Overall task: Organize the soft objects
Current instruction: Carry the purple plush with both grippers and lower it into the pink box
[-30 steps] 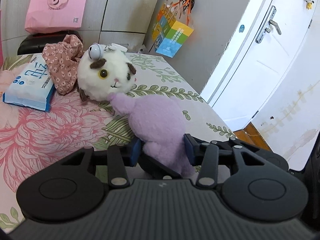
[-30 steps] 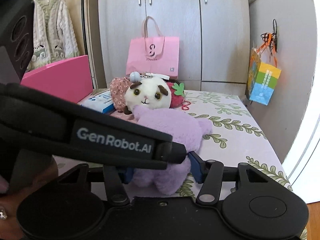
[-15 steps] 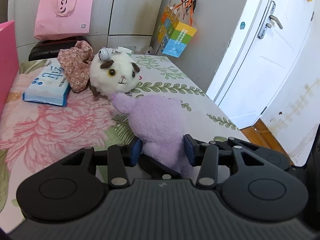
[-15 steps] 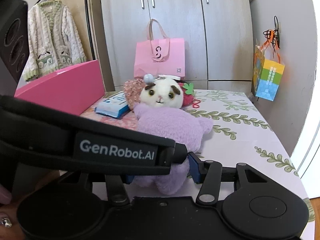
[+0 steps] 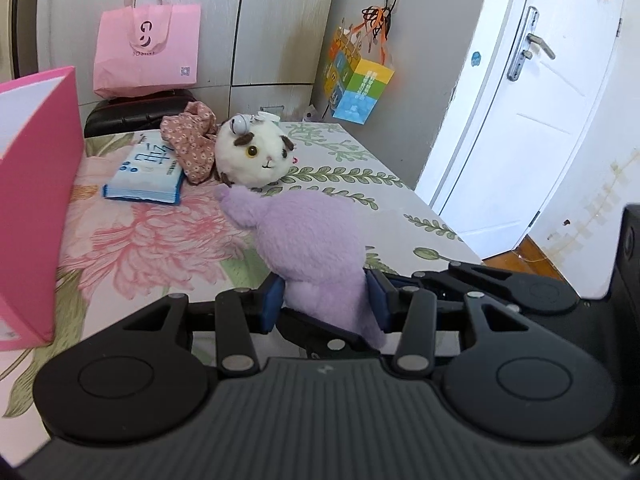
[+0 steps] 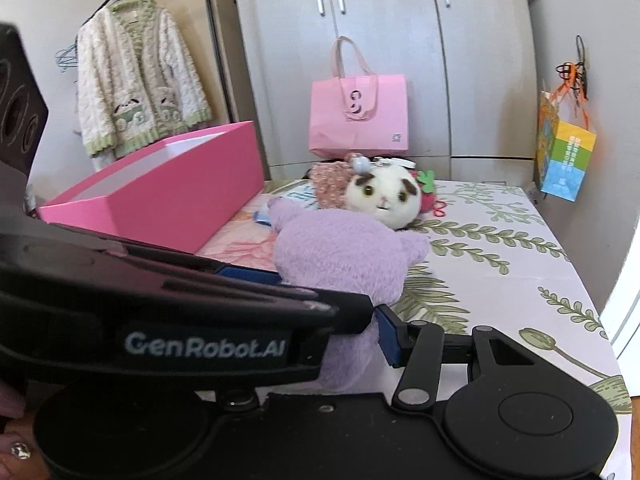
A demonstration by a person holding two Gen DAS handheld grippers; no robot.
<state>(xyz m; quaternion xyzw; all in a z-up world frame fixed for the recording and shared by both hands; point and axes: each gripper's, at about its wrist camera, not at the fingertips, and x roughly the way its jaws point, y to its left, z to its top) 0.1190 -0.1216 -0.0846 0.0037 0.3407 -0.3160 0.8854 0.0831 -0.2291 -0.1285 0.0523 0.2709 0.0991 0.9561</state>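
Left wrist view: the left gripper (image 5: 326, 300) has its blue-padded fingers (image 5: 273, 305) clamped on the lower end of a fluffy lilac plush toy (image 5: 310, 246), the fur bulging between the pads. The toy reaches forward over the floral-printed surface (image 5: 152, 240), one stubby limb pointing toward a round white plush with brown ears (image 5: 256, 156) that lies further back. Just left of that plush sit a crumpled floral pink cloth (image 5: 192, 140) and a flat blue-and-white tissue pack (image 5: 146, 176); the cloth touches the plush. An open bright pink box (image 5: 34, 200) stands at the left edge. A pale pink paper bag (image 5: 148, 46) rests against the grey cupboard doors behind.

In the right wrist view the right gripper (image 6: 352, 340) grips the same lilac toy at its lower part: the right blue pad presses into the fur, while the opposite pad is hidden behind the left gripper's black body, so that side's contact is likely but unseen. The pink box's wall is to the left of the toy, apart from it.
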